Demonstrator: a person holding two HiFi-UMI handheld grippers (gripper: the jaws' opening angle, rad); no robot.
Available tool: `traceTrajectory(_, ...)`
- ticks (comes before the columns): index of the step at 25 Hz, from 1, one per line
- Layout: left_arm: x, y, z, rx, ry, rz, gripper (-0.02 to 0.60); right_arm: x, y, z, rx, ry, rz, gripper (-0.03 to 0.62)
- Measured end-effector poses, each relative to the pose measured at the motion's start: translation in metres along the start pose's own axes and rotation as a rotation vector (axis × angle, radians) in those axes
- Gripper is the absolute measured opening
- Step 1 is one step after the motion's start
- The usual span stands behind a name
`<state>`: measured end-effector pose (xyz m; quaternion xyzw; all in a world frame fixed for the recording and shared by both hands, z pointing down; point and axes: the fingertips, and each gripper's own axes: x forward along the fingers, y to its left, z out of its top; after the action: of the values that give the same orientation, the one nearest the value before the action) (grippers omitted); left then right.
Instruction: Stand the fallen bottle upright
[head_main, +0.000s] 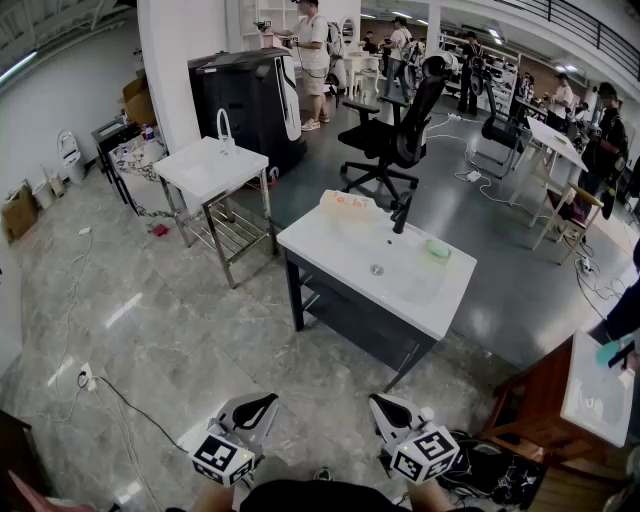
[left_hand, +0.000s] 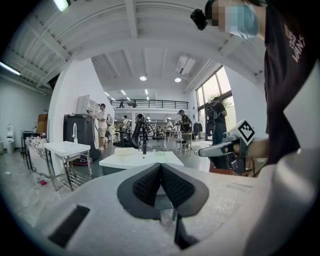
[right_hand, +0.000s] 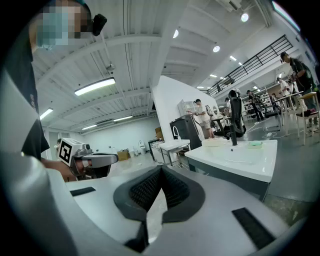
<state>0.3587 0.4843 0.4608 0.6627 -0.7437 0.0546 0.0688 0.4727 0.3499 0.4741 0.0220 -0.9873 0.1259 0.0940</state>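
Note:
A pale, see-through bottle (head_main: 348, 204) lies on its side at the far left corner of the white basin table (head_main: 330, 250) in the head view. It shows small in the left gripper view as a bottle (left_hand: 126, 151) and in the right gripper view as a bottle (right_hand: 216, 142). My left gripper (head_main: 266, 400) and right gripper (head_main: 380, 402) are held low and close to me, well short of the table. Both are shut with nothing between their jaws: left gripper (left_hand: 160, 166), right gripper (right_hand: 161, 170).
A black faucet (head_main: 402, 214) and a green pad (head_main: 438, 248) are on the basin table. A second white basin stand (head_main: 210, 166), a black office chair (head_main: 396, 136), a black cabinet (head_main: 250, 100) and a wooden bench (head_main: 535, 405) surround it. Cables (head_main: 110, 395) trail across the floor.

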Motion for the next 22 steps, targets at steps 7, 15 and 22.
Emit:
traceTrajectory(7,0.010,0.014,-0.002,-0.006,-0.011,-0.014,0.021,0.013,-0.012,0.002,0.027,-0.013,-0.014,0.002)
traceTrajectory(15,0.059,0.074,0.001,-0.041,-0.049,-0.079,0.248,0.073,-0.052,0.015,0.139,-0.066,-0.099,0.160)
traceTrajectory(22,0.109,0.165,0.015,-0.034,-0.027,-0.165,0.310,0.151,-0.084,0.041,0.213,-0.107,-0.207,0.226)
